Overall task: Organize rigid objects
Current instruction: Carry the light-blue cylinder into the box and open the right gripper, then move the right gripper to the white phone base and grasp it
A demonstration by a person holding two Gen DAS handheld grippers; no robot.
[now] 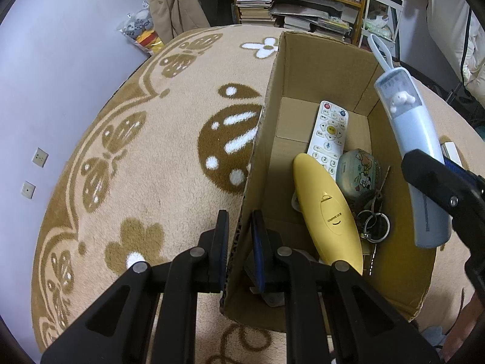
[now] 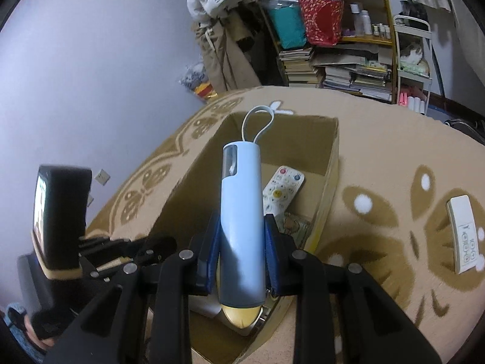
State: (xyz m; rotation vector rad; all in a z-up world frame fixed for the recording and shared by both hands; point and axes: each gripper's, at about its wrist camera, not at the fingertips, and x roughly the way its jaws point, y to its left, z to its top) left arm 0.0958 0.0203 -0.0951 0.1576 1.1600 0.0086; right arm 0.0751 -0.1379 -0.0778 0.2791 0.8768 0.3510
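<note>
Yellow remote in cardboard box reading "CHANG". Right gripper pinching blue case; left gripper clamping box wall. Tan patterned blanket lying underneath; bookshelf standing behind.

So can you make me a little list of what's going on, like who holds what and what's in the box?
left gripper: jaws clamp the box wall
right gripper: holds blue tube above the box
in box: white remote, yellow case, cartoon tin, keys
outside box: another remote on the blanket
</note>
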